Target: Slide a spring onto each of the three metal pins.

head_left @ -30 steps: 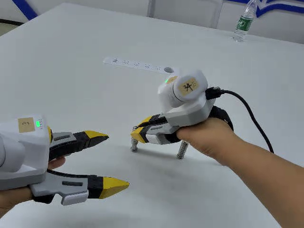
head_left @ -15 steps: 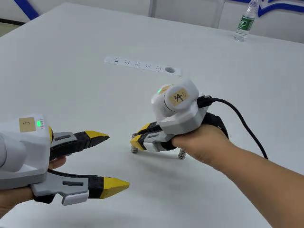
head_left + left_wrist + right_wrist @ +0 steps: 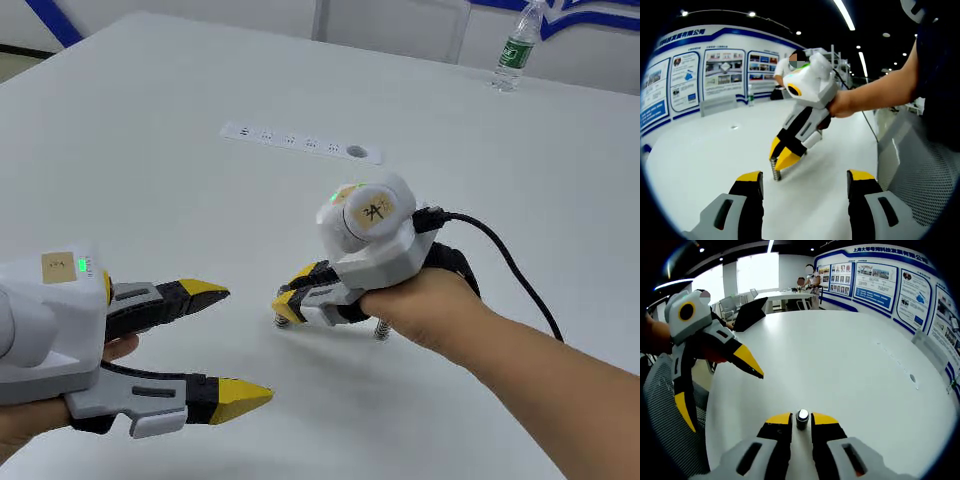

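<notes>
The right gripper points down at the white table, its jaws clenched on the top of an upright spring that stands on the tabletop. In the right gripper view a shiny round pin head sits between the yellow tips. A second spring stands just beside the person's right hand, partly hidden by it. The left gripper hovers near, released, its jaws wide apart and holding nothing. A power strip and a water bottle lie farther back.
</notes>
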The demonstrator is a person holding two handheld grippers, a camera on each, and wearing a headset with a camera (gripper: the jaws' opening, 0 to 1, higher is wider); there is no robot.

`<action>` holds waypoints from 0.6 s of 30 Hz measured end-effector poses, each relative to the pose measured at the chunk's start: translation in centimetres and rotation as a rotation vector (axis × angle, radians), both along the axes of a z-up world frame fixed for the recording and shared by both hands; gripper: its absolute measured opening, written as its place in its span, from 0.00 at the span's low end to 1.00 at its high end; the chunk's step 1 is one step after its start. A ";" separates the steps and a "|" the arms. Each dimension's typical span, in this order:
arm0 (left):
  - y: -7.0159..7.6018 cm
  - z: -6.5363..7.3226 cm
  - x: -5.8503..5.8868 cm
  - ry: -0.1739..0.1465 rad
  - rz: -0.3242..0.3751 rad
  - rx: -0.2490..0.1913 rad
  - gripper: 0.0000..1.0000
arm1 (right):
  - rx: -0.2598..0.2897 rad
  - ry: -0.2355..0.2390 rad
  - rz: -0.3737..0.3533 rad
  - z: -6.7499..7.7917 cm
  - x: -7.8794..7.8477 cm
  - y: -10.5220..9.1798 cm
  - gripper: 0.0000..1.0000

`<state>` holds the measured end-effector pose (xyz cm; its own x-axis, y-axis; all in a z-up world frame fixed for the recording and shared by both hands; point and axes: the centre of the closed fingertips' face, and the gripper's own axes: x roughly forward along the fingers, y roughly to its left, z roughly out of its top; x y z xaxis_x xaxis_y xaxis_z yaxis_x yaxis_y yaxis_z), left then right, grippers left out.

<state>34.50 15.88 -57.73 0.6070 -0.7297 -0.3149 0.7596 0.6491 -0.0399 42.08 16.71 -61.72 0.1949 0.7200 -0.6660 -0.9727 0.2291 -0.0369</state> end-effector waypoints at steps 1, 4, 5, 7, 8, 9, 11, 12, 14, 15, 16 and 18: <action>0.0 0.0 0.0 0.000 0.000 -0.001 0.69 | 0.004 -0.002 -0.001 0.2 0.0 -0.1 0.16; -0.2 0.0 0.0 -0.001 -0.001 -0.002 0.70 | 0.019 -0.011 -0.008 1.0 -0.2 -0.4 0.18; -0.2 0.0 0.0 -0.001 -0.002 -0.003 0.70 | 0.023 -0.013 -0.010 1.2 -0.2 -0.5 0.19; -0.3 0.0 0.0 -0.002 -0.003 -0.002 0.70 | 0.034 -0.018 -0.014 1.6 -0.4 -0.7 0.20; -0.4 0.1 0.0 -0.002 -0.003 -0.002 0.70 | 0.037 -0.020 -0.015 1.8 -0.4 -0.9 0.20; -0.4 0.1 0.0 -0.002 -0.005 -0.004 0.70 | 0.040 -0.024 -0.018 1.9 -0.5 -1.1 0.21; -0.5 0.1 0.0 -0.003 -0.004 -0.004 0.71 | 0.046 -0.024 -0.020 2.1 -0.7 -1.3 0.21; -0.5 0.2 0.1 -0.004 -0.004 -0.004 0.71 | 0.048 -0.027 -0.022 2.2 -0.8 -1.6 0.21; -0.5 0.2 0.1 -0.005 -0.003 -0.005 0.71 | 0.056 -0.031 -0.021 2.5 -1.2 -1.9 0.22; -0.4 0.2 0.1 -0.005 -0.002 -0.005 0.71 | 0.059 -0.031 -0.022 2.6 -1.4 -2.0 0.22; -0.4 0.1 0.2 -0.004 -0.001 -0.005 0.71 | 0.062 -0.033 -0.021 2.7 -1.6 -2.1 0.22; -0.4 0.2 0.2 -0.004 0.000 -0.007 0.72 | 0.069 -0.038 -0.021 3.0 -1.8 -2.5 0.23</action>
<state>34.66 15.44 -57.57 0.6081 -0.7321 -0.3070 0.7600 0.6486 -0.0414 40.23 14.24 -58.68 0.2353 0.7592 -0.6068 -0.9657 0.2532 -0.0576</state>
